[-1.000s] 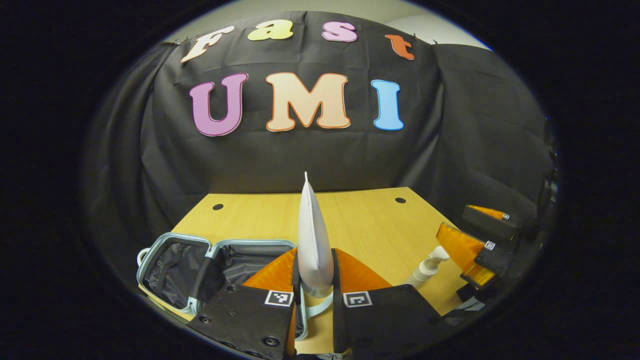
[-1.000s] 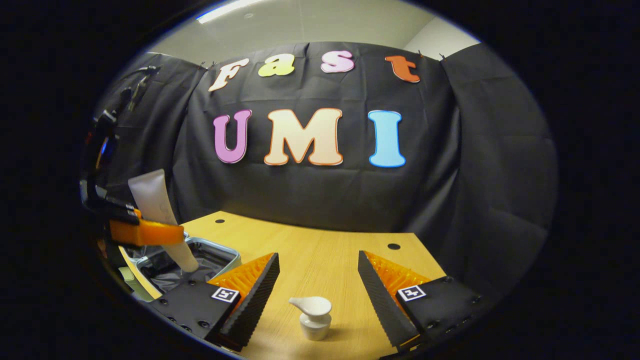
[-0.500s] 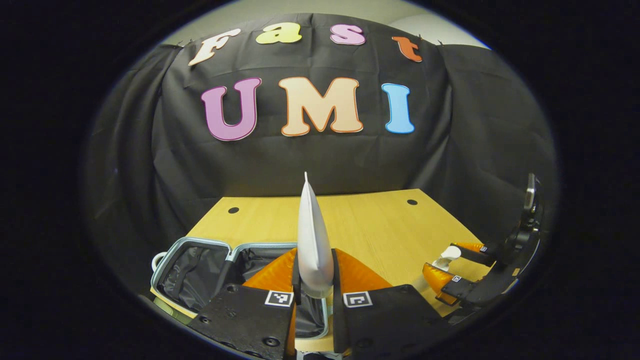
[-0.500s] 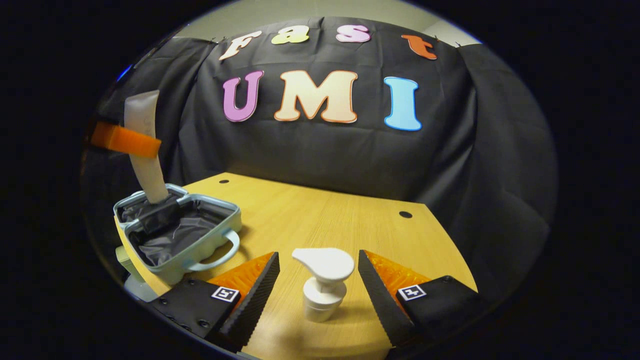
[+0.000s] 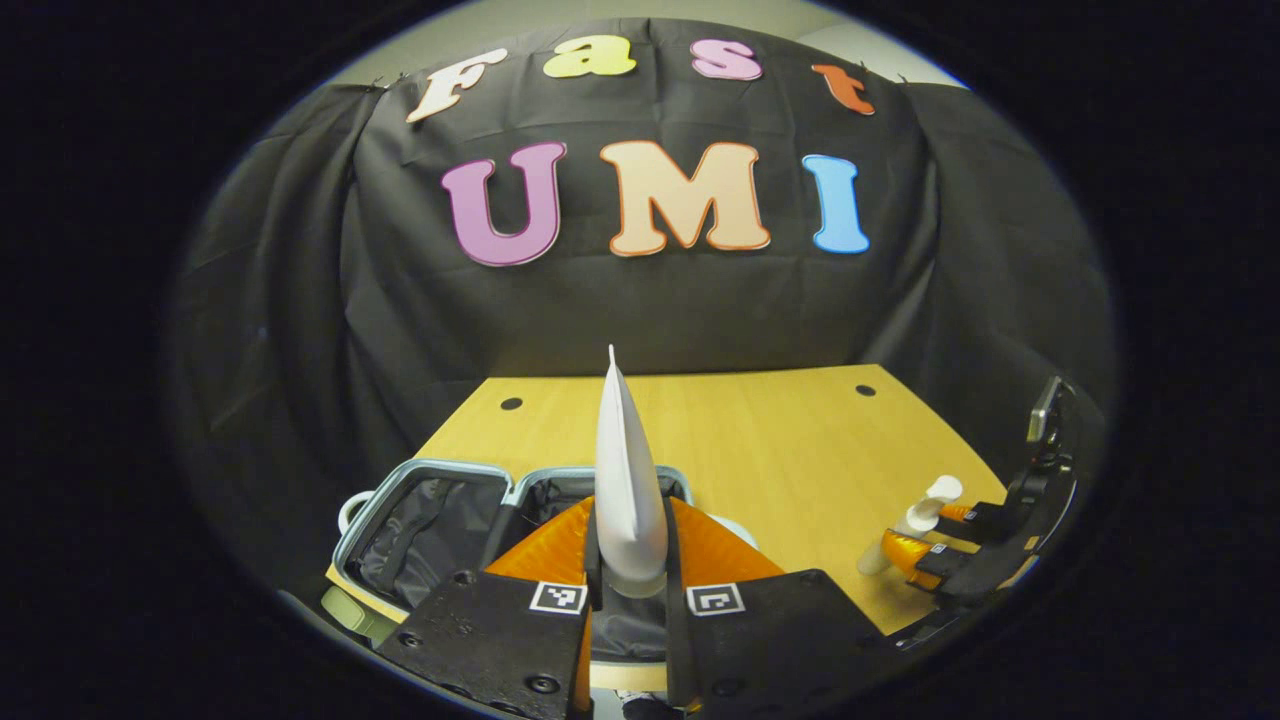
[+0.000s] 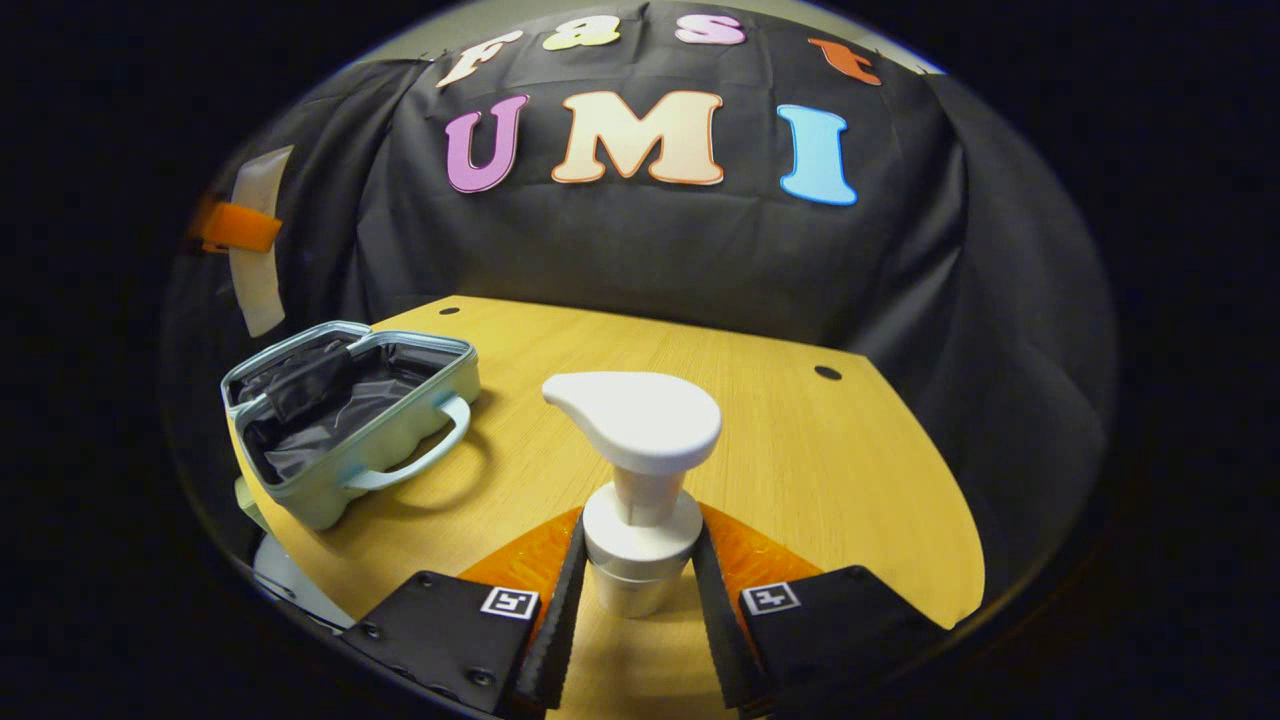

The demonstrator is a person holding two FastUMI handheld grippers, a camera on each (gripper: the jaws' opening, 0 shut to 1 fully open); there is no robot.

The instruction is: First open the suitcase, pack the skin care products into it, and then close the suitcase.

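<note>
A small pale-blue suitcase [image 5: 430, 515] [image 6: 340, 410] lies open on the wooden table [image 5: 780, 440], its dark lining showing. My left gripper [image 5: 628, 565] is shut on a white tube [image 5: 626, 480] that stands upright, and it hangs over the suitcase's right half. In the right gripper view the tube [image 6: 256, 275] and the left gripper [image 6: 236, 228] hang above the suitcase's far left. My right gripper [image 6: 640, 570] is shut on the neck of a white pump bottle [image 6: 640, 440] standing on the table. In the left gripper view that bottle [image 5: 925, 505] sits in the right gripper [image 5: 950, 545] at the table's right edge.
The table [image 6: 820, 470] has two small dark holes near its back edge, and black cloth hangs close behind it. Bare wood lies between the suitcase and the pump bottle. The suitcase handle [image 6: 425, 455] points toward the bottle.
My right gripper has come forward around the pump bottle and its fingers have closed on the neck. My left gripper has carried the tube over the open suitcase.
</note>
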